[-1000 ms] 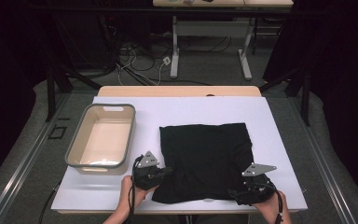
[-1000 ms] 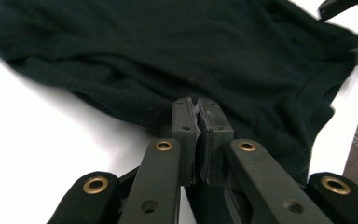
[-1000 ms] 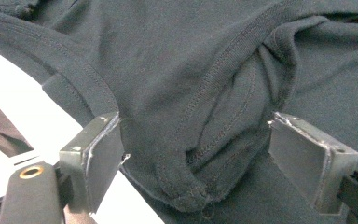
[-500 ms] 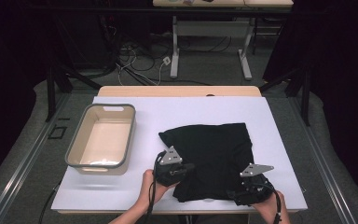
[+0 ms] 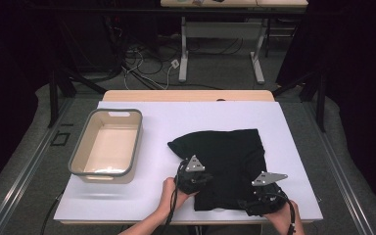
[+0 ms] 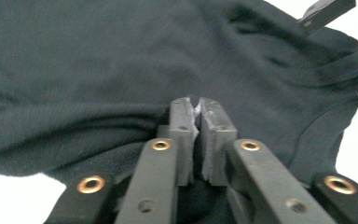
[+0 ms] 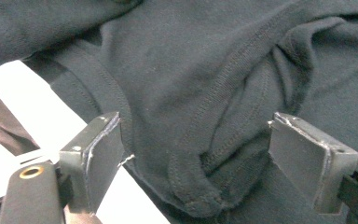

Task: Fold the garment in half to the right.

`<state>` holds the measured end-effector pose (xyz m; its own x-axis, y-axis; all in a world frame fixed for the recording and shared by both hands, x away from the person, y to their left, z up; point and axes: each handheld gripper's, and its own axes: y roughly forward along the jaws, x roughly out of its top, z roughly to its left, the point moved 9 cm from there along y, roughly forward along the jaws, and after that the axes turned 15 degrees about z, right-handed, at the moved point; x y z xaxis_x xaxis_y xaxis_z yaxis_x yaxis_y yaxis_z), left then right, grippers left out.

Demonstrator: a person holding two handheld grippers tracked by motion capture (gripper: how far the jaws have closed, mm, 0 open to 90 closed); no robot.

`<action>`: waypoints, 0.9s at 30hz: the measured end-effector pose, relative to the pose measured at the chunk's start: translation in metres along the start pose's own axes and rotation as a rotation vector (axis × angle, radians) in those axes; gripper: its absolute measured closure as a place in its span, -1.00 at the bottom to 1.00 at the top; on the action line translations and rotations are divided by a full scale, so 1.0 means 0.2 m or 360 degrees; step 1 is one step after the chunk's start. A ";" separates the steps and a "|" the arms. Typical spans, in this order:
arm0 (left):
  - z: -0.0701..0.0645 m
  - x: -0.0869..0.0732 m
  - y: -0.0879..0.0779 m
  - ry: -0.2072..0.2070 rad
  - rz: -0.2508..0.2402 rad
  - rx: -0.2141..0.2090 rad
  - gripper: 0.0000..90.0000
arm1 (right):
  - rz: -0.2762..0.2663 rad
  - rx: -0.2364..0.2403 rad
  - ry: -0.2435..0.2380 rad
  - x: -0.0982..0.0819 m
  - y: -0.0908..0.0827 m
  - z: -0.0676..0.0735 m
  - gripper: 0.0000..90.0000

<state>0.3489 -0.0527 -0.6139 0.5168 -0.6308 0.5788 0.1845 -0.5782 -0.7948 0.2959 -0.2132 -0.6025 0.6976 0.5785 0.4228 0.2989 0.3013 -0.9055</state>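
The black shirt (image 5: pixel 223 164), lying on the white surface (image 5: pixel 142 196) under both grippers, now has its left edge folded inward, carried there by the left gripper (image 5: pixel 194 177), whose nearly shut jaws have just begun easing open on the cloth, while the right gripper (image 5: pixel 264 196) waits wide open astride the near hem, so the fold looks nearly laid.

The shirt (image 5: pixel 225 166) is plain black with no print, and reads as dark charcoal close between the right gripper's jaws, where its seam stitching matches the cloth. Both grippers, the left gripper (image 6: pixel 196 105) and the right gripper (image 7: pixel 193 154), are black, with brass-coloured rivets on the arms behind the jaws and grey plates on top. The table (image 5: pixel 186 117) is white with a pale wooden edge. The tub (image 5: pixel 78 156) is cream inside with a grey rim.
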 end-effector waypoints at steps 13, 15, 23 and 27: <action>0.03 -0.08 -0.17 -0.0006 -0.0028 0.0013 -0.15 | -0.0024 0.0044 -0.0030 0.04 0.01 0.06 -0.62; 0.04 -0.09 -0.18 -0.0003 0.0002 0.0012 -0.19 | -0.0018 0.0053 -0.0039 0.04 0.01 0.07 -0.62; 0.00 -0.18 -0.14 0.0014 0.0170 0.0069 -0.02 | -0.0024 0.0036 -0.0054 0.06 0.02 0.07 -0.61; 0.00 -0.17 -0.15 0.0045 0.0144 0.0072 0.42 | -0.0026 0.0046 -0.0046 0.07 0.02 0.07 -0.59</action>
<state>0.3259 -0.0139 -0.6099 0.5093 -0.6942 0.5086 0.1761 -0.4944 -0.8512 0.2973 -0.1942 -0.5995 0.6737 0.5947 0.4387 0.2909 0.3323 -0.8972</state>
